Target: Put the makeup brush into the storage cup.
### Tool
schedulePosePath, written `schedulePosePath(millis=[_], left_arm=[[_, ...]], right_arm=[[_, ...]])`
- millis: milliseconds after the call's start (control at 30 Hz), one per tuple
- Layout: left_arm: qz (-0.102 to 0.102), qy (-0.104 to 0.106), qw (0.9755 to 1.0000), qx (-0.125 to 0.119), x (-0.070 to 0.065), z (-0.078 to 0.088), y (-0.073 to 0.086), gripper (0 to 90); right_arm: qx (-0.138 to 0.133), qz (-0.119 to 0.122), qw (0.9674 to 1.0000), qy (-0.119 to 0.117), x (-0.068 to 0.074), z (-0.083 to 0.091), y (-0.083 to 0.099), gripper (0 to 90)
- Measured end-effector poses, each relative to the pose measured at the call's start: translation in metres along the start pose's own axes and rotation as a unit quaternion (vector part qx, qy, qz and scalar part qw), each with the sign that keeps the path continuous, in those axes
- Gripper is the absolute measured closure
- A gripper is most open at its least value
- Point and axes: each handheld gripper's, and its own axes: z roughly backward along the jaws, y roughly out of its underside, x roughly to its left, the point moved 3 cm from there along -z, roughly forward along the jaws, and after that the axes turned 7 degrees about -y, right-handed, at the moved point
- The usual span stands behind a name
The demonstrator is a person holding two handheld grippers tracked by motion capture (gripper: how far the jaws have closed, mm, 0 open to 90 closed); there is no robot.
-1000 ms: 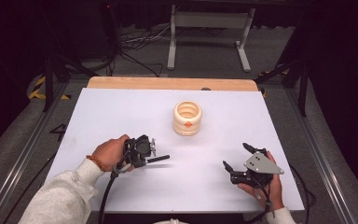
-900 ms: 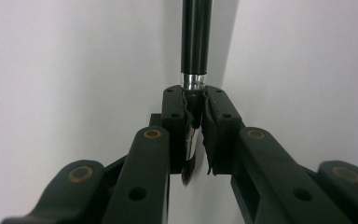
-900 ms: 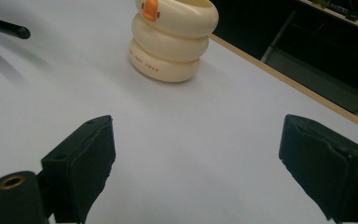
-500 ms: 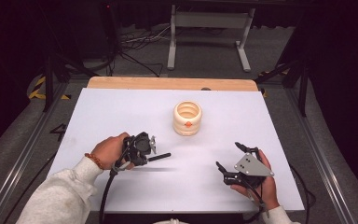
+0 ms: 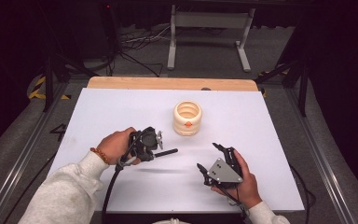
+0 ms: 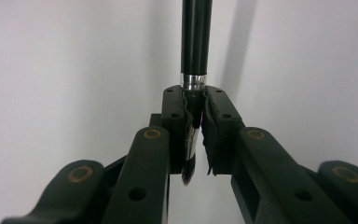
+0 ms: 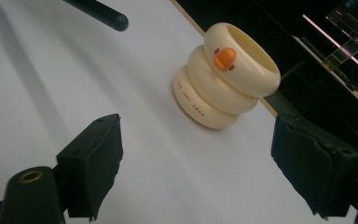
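Already my left gripper [image 6: 193, 135] has its fingers [image 6: 175, 126] clamped on a thin black brush [image 6: 196, 37] at its metal collar, bristles toward me, handle jutting out above the white bench [image 5: 121, 107]. It looks light, stiff and slick, so a hold near the collar seems safest. My right gripper [image 7: 196, 172] stands wide and empty, its fingers having just been closing a little. Beyond it, near the bench's middle, sits a cream ringed holder [image 7: 226, 77], hollow, probably light and easy to tip

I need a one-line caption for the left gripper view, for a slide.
Left claw shut on a black brush near its bristles, handle pointing away over the white table.
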Motion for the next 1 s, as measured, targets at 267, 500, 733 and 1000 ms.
schedulePosePath(millis=[267, 500, 733, 1000], left_arm=[[-0.005, 0.003, 1.0000, 0.006, -0.001, -0.004, -0.015, 80.0], [-0.019, 0.006, 0.9998, 0.006, -0.004, -0.009, -0.033, 80.0], [-0.027, 0.007, 0.9995, 0.012, -0.008, -0.011, -0.049, 80.0], [-0.035, 0.013, 0.9991, 0.018, -0.011, -0.012, -0.064, 80.0]], right_arm=[[0.002, 0.055, 0.9985, 0.006, 0.015, -0.014, -0.014, 20.2], [0.018, 0.105, 0.9942, 0.013, 0.030, -0.029, -0.024, 23.5], [0.029, 0.154, 0.9874, 0.025, 0.042, -0.037, -0.032, 27.3], [0.051, 0.193, 0.9793, 0.035, 0.054, -0.047, -0.035, 35.3]])
